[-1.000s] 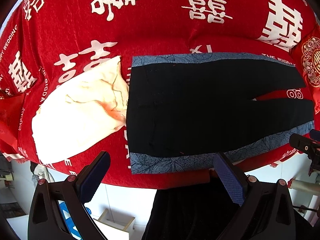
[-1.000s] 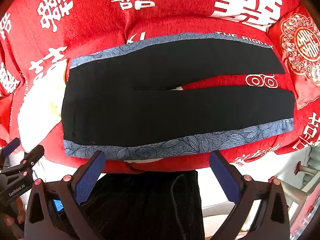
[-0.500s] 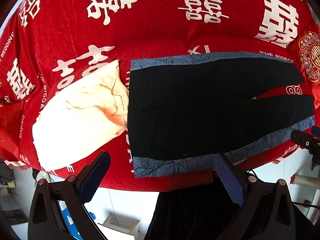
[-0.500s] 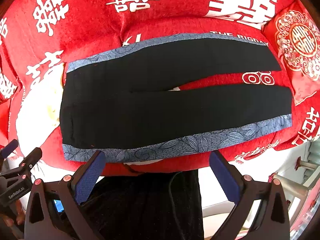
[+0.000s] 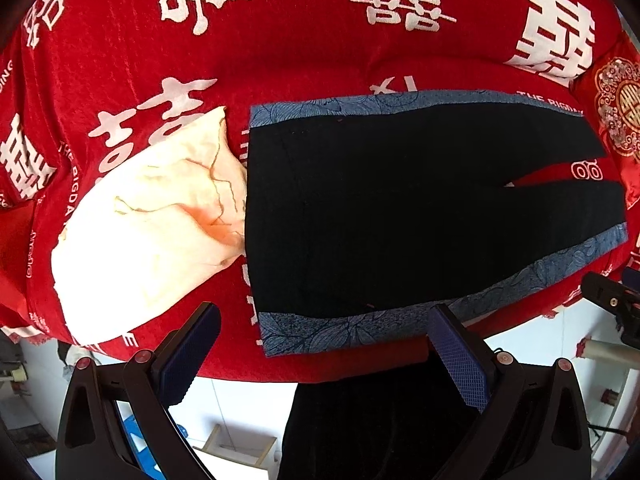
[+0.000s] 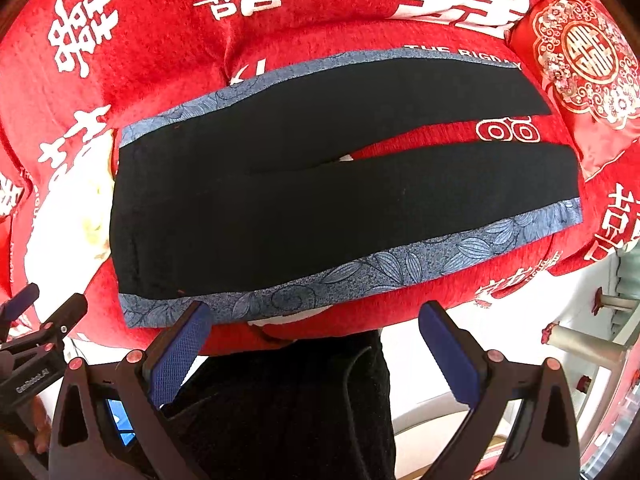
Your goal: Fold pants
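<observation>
A: Nearest to us in the left wrist view, our left gripper [image 5: 324, 350] stands wide open, its blue pads well apart with nothing between them. It hangs just off the near edge of the red cloth [image 5: 300, 48], and the right-hand pad overlaps the blue-patterned hem in the picture; we cannot tell whether it touches.

B: Same on our side. Our right gripper [image 6: 316, 346] is spread wide as well and holds nothing. Its left pad sits right at the near corner of the pants [image 6: 320, 200], by the waist end, but we cannot say if it is in contact. Below both grippers we see dark clothing [image 6: 288, 408] of the person.

A: Just past the pads lie the pants, flat on the red cloth: black, with a blue leaf-print stripe [image 6: 380, 268] along the near edge and another along the far edge.

B: From here the waist is to the left and the two legs run to the right, parted in a narrow V that lets red cloth show between them.

A: Just beside the waist, on the left, we see a cream-white cloth [image 5: 148, 232], crumpled, its edge touching or slipping under the waistband; we cannot tell which.

B: Farther back the red cloth carries big white characters, and at the far right sits a red cushion [image 6: 584, 56] with a round ornamental emblem, near the leg ends.
</observation>
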Demonstrator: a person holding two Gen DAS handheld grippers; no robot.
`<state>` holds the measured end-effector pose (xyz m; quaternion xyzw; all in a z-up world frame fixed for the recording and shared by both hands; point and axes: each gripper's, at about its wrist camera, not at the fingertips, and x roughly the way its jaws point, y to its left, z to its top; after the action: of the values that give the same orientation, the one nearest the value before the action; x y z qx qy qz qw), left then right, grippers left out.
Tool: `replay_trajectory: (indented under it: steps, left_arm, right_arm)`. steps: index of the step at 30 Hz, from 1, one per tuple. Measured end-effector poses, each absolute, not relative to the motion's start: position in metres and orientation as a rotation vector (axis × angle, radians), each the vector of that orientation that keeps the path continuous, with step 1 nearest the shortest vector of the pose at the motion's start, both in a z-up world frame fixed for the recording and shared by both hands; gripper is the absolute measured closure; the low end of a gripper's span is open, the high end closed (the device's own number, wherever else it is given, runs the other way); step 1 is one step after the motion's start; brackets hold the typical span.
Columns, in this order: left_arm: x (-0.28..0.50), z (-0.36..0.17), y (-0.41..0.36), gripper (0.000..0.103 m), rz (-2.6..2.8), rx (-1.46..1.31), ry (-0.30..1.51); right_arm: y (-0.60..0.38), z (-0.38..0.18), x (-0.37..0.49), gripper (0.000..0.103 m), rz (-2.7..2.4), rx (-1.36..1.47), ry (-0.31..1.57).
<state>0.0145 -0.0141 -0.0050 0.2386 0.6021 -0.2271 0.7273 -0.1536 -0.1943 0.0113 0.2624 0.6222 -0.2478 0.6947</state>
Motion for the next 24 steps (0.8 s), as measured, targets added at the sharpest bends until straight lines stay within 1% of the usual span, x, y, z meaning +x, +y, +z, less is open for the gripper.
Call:
replay_trajectory:
  steps: [4,9,16,21,22,24]
  left_arm:
    - [0.01,-0.008,-0.013,0.0,-0.477,0.517,1.32]
    - [0.003,-0.025,-0.008,0.0,-0.427,0.438,1.375]
    - [-0.013,-0.065,-0.008,0.0,-0.286,0.342,1.423]
    - [-0.019,-0.099,0.007,0.0,-0.239,0.133,1.481]
    - [-0.019,-0.106,0.01,0.0,-0.23,0.105,1.486]
    - [-0.019,-0.121,0.02,0.0,-0.202,0.06,1.499]
  right_arm:
    - [-0.197,0.012,-0.156,0.0,-0.521,0.576,1.38]
    - [-0.209,0.003,-0.166,0.0,-0.463,0.599,1.374]
    - [-0.235,-0.04,-0.19,0.0,-0.338,0.676,1.383]
    - [-0.247,-0.078,-0.206,0.0,-0.19,0.809,1.334]
    - [-0.25,-0.084,-0.21,0.001,-0.171,0.841,1.317]
    - [-0.256,-0.104,-0.218,0.009,-0.134,0.923,1.284]
